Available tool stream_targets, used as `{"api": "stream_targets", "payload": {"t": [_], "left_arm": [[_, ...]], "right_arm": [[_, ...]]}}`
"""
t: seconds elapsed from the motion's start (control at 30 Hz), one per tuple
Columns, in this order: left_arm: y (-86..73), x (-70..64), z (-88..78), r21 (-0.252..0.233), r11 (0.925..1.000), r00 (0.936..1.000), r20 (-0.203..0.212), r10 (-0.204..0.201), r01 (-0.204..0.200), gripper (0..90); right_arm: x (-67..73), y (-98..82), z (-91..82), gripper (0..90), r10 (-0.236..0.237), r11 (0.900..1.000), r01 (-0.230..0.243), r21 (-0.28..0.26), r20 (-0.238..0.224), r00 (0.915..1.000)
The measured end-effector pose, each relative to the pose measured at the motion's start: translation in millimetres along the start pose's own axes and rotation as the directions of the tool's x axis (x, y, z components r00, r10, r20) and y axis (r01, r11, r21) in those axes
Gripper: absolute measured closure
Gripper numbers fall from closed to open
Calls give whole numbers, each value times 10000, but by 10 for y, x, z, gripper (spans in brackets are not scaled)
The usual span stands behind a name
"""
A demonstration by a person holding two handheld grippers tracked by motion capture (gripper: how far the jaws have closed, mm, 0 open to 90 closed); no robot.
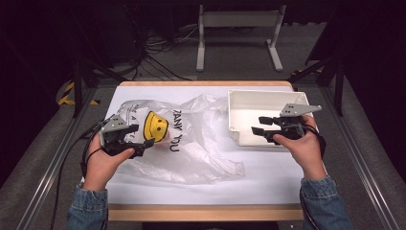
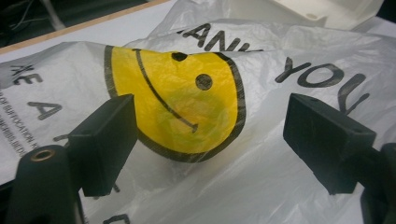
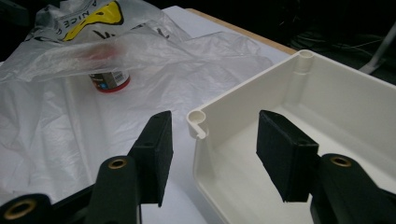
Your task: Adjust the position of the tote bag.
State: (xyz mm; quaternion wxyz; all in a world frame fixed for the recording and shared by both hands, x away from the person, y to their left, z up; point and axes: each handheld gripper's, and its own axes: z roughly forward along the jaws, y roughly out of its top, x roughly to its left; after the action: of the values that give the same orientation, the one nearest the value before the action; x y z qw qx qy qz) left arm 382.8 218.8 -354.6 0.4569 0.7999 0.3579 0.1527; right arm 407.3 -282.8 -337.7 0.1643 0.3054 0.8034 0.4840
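- On the white table cover (image 1: 268, 177), towards the left side, a thin plastic bag (image 1: 191, 148) is lying crumpled, and its yellow smiley print (image 1: 156, 125) is facing up.
- Inside the bag something round is pushing up the film under the smiley; in the right gripper view a small jar with a red base (image 3: 109, 79) is showing under a fold of the plastic.
- The left gripper (image 1: 139, 136) is hovering just over the printed part of the bag. Its jaws are standing wide apart on both sides of the smiley and are pinching nothing.
- The right gripper (image 1: 263, 125) is waiting well apart from the bag, at the near wall of a white plastic bin (image 1: 239, 98). It is also released, one jaw outside the wall and one over the inside.
- The bin is standing at the right of the bag, just beside it, and its bottom is looking bare.
- As I am judging it, the work is only beginning: no grasp is made yet, the jar is still in the bag, and nothing is moved to the bin.
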Motion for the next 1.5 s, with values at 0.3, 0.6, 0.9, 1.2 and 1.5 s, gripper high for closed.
{"api": "stream_targets", "payload": {"t": [0.3, 0.6, 0.9, 1.2, 1.5], "left_arm": [[67, -89, -26, -135, 9998, 9997, 218, 138, -136, 174], [189, -305, -24, -230, 9985, 9956, 778, 520, -503, 164], [330, -632, 76, -236, 9895, 9754, 1661, 1447, -1428, 147], [415, -799, 192, -116, 9820, 9577, 2189, 1866, -1887, 135], [459, -903, 350, 39, 9747, 9406, 2630, 2148, -2236, 133]], "right_arm": [[-60, -3, -57, 400, 316, 9995, -312, -96, 383, 9988], [-86, -15, -105, 343, 453, 9986, -436, -290, 597, 9972], [-85, -62, -133, 267, 667, 9977, -658, -144, 694, 9954], [-84, -144, -181, 218, 798, 9966, -813, 142, 855, 9931], [-87, -228, -267, 203, 921, 9951, -955, 271, 1065, 9900]]}}
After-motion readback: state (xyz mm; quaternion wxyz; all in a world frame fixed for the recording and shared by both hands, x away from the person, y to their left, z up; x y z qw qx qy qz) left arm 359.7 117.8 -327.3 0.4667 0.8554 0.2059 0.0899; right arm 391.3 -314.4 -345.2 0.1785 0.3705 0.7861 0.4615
